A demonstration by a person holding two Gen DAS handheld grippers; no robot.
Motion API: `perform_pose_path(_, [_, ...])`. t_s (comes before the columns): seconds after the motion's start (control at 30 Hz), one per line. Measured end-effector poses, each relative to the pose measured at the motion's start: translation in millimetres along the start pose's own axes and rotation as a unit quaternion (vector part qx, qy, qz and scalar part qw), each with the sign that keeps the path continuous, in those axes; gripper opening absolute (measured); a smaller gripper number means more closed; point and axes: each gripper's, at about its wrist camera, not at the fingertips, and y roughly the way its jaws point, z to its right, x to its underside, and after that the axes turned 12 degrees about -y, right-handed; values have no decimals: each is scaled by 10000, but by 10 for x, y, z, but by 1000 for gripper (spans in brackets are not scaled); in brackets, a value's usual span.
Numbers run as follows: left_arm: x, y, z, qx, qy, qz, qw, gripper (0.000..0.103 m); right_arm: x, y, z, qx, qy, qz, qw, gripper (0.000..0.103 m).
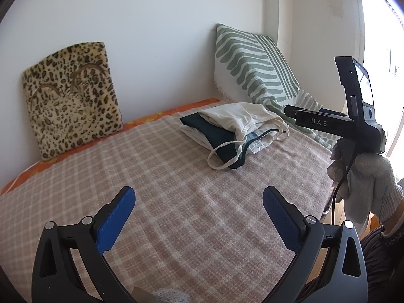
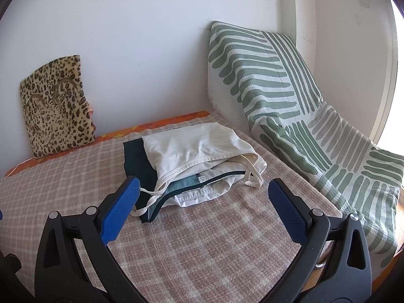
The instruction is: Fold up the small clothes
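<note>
I am at a bed in the corner of a white-walled room, and the bed has a soft checked blanket (image 2: 202,240) in pink-brown and cream squares over it. On the far part of the blanket, close to the corner, sits my little pile of clothes (image 2: 194,166). The top piece is a cream top (image 2: 192,146), soft and a bit puffy, with thin straps that loop out onto the blanket. Under it is a dark green piece (image 2: 137,159), flat with a straight edge, and a white piece (image 2: 199,197) peeks out at the bottom.

My right tongs (image 2: 203,199) are spread wide with nothing between them, low in front of the pile. Their blue pads (image 2: 121,212) look bumpy and rubbery on black arms. My left tongs (image 1: 199,217) are spread wide too, over bare blanket, well apart from the pile. My right hand (image 1: 363,179) wears a pale knit glove.

A fuzzy leopard-spot cushion (image 2: 55,106) leans on the wall at the left. A big pillow (image 2: 265,75) with green and white stripes leans in the corner. An orange sheet (image 2: 151,125) shows along the wall edge
</note>
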Motion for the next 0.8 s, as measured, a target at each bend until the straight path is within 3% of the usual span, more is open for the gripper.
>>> perform_pose_path(0.8, [2, -19, 18, 6, 46, -4, 10000, 101, -4, 6, -7, -6, -13, 3, 10000, 103])
